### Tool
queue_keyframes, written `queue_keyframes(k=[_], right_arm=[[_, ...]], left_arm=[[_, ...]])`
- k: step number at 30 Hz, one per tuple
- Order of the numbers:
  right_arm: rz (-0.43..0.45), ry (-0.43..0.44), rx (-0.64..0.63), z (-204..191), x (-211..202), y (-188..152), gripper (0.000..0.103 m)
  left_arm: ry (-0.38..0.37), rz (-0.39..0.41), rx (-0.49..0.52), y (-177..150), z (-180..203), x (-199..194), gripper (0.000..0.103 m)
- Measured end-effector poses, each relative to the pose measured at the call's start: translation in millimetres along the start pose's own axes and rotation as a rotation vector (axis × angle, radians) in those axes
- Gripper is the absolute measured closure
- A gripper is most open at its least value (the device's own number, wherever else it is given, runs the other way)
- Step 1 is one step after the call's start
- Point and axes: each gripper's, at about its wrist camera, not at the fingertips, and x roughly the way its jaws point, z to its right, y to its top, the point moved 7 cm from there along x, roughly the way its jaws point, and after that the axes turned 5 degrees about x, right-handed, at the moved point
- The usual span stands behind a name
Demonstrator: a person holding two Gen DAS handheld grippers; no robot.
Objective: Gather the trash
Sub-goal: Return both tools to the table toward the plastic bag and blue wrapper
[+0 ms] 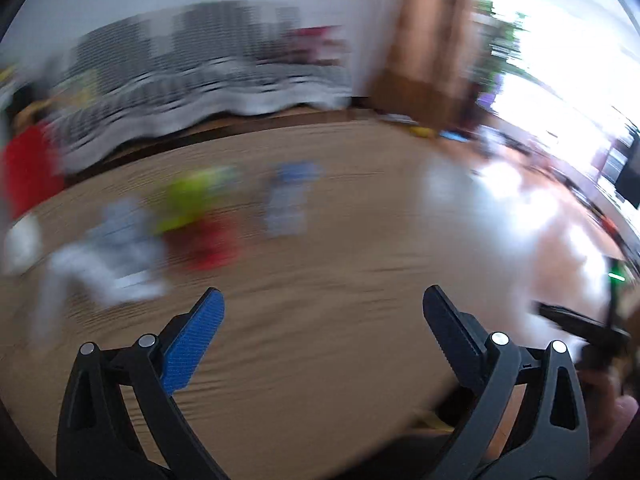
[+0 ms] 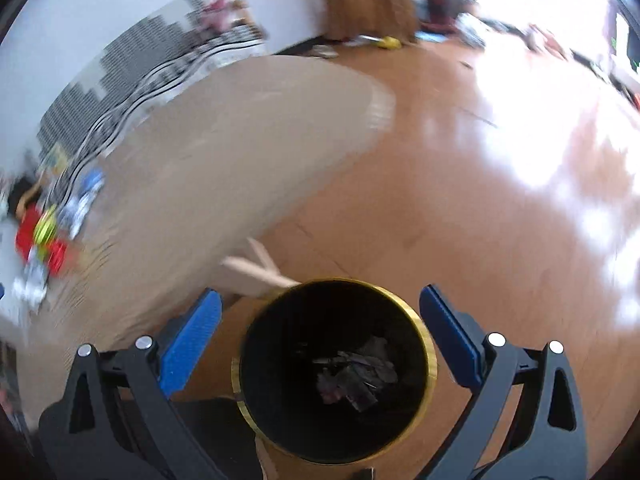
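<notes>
My left gripper (image 1: 323,300) is open and empty above a round wooden table (image 1: 320,340). The view is smeared by motion. Trash lies on the table ahead to the left: a lime-green wrapper (image 1: 192,200), a red wrapper (image 1: 212,242), a blue-and-white packet (image 1: 290,200) and crumpled silvery wrappers (image 1: 108,252). My right gripper (image 2: 320,300) is open and empty above a black bin with a gold rim (image 2: 430,344) that stands on the floor. Dark scraps (image 2: 356,376) lie at the bottom of the bin. The same trash pile (image 2: 44,236) shows at the table's far left.
A black-and-white striped sofa (image 1: 192,80) stands behind the table against a white wall. A red object (image 1: 30,168) sits at the left. Brown curtains (image 1: 432,32) hang by a bright window. Glossy wooden floor (image 2: 500,220) spreads to the right; a table leg (image 2: 256,272) stands beside the bin.
</notes>
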Motion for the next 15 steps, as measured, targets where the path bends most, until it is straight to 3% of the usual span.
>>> queue_keyframes(k=[4, 7, 9, 11, 15], right_arm=[[0.003, 0.066, -0.17, -83.9, 2.2, -9.7, 0.007], [0.002, 0.153, -0.275, -153.2, 3.1, -12.0, 0.007], [0.013, 0.206, -0.339, -201.5, 4.2, -8.5, 0.007], [0.032, 0.23, -0.377, -239.7, 8.0, -1.1, 0.007], [0.04, 0.204, -0.411, -297.2, 40.5, 15.3, 0.007]], left_arm=[[0.173, -0.055, -0.24, -34.0, -131.8, -9.8, 0.006], [0.27, -0.081, -0.33, -53.3, -199.4, -20.4, 0.006], [0.268, -0.122, -0.353, -59.8, -228.1, -8.6, 0.006], [0.184, -0.158, -0.383, -62.9, -243.0, 7.1, 0.006], [0.201, -0.155, -0.409, -73.1, -260.2, 19.1, 0.006]])
